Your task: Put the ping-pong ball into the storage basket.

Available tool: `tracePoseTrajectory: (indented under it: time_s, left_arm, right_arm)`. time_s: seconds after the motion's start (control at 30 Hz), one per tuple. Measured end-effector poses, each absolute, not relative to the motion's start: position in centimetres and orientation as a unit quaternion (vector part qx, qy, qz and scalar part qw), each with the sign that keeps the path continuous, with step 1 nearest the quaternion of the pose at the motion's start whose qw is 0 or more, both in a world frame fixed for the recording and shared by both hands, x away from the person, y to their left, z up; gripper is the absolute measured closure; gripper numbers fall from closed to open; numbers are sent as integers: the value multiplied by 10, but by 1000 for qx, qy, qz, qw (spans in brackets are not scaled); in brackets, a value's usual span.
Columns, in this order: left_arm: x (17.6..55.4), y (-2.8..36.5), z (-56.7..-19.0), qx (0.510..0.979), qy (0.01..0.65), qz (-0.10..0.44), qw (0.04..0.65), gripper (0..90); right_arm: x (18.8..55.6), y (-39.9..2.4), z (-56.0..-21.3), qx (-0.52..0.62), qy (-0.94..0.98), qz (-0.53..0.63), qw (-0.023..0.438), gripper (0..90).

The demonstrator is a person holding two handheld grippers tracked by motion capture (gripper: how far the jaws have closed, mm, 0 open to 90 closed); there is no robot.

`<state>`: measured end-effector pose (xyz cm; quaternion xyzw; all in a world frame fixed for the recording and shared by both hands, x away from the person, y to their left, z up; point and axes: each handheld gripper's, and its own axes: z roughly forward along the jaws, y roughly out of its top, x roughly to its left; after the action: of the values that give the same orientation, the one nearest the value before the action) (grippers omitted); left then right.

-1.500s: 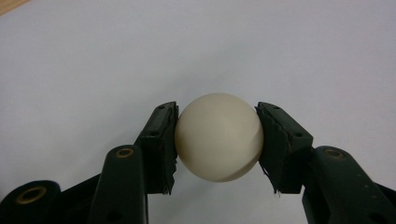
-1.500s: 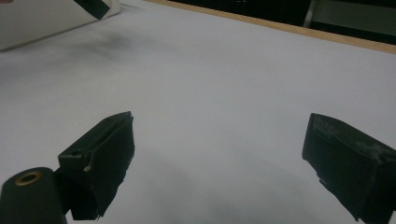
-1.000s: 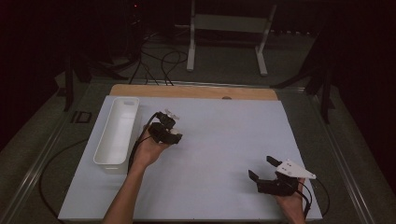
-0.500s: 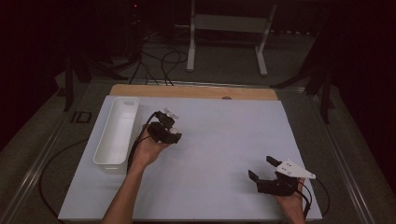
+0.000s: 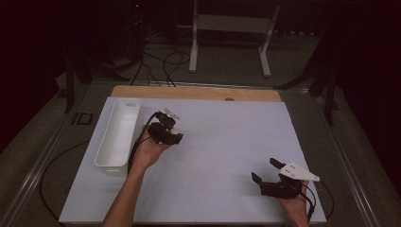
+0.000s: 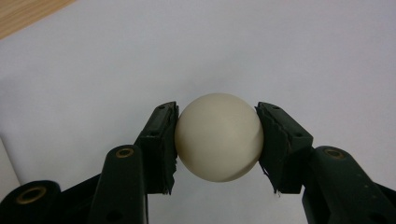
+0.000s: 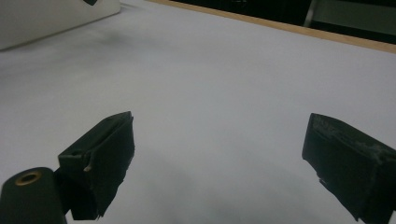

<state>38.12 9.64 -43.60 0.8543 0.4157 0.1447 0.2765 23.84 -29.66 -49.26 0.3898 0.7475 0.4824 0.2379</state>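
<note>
Nothing moved since earlier. Left gripper (image 6: 217, 140): clamped on smooth cream ball (image 6: 218, 136). Right gripper (image 7: 219, 163): jaws wide, empty. Matte white table (image 5: 222, 142); white rectangular bin (image 5: 118, 132).

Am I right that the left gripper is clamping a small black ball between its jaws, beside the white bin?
Not quite: the ball is cream-white, not black, as the left gripper view shows. The rest holds: the left gripper has its jaws pressed on it, beside the white bin.
</note>
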Motion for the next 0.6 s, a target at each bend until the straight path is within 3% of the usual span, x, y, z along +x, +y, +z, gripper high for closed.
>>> tracePoseTrajectory:
  time_s: [0.6]
  left_arm:
    - [379, 101, -428, 849, 421, 153, 281, 508]
  right_arm:
    - [238, -296, -493, 391, 747, 482, 238, 88]
